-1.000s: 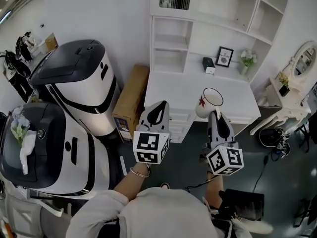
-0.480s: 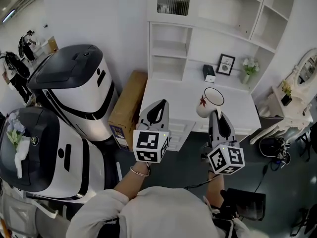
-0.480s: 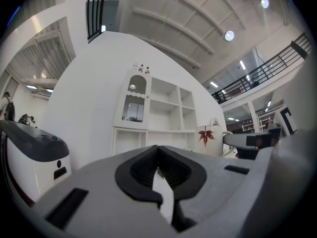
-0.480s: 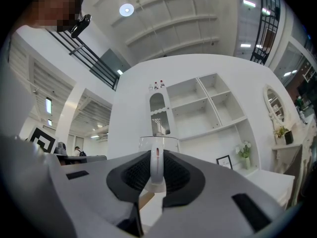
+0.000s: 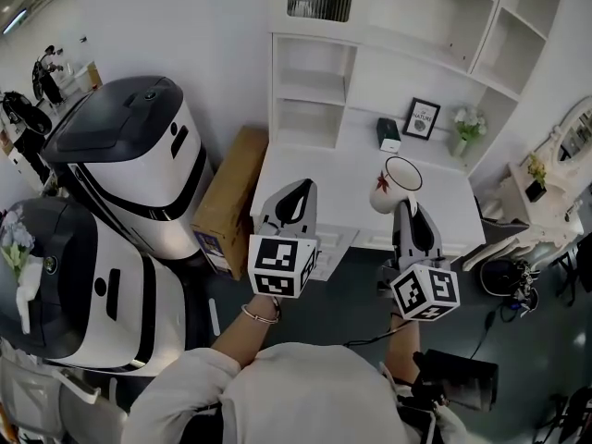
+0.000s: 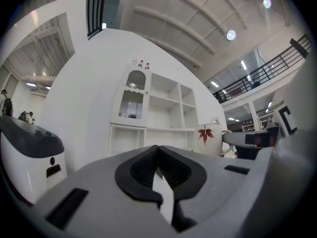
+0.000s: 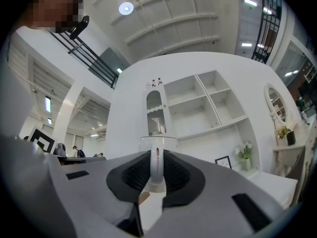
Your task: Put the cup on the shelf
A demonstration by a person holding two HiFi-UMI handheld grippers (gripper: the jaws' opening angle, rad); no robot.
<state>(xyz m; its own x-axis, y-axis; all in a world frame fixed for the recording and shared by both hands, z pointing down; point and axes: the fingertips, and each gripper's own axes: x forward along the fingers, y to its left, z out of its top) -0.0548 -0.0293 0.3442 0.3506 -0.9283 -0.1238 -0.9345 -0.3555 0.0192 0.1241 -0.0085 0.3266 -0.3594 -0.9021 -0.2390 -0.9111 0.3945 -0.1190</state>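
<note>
Two grippers had barely shifted since a second before. The left gripper (image 5: 294,203) stayed clenched on nothing. The right gripper (image 5: 408,222) clamped the cup (image 5: 392,188) by its handle, upright above the desk (image 5: 314,169). Bare desktop lay open up to the shelf (image 5: 319,72), with a frame (image 5: 423,118) and flowers (image 5: 467,121) further right.

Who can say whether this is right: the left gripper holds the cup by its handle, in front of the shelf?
Wrong gripper. The right gripper holds the cup by its handle, in front of the shelf; the right gripper view shows the handle between its jaws. The left gripper is shut on nothing.
</note>
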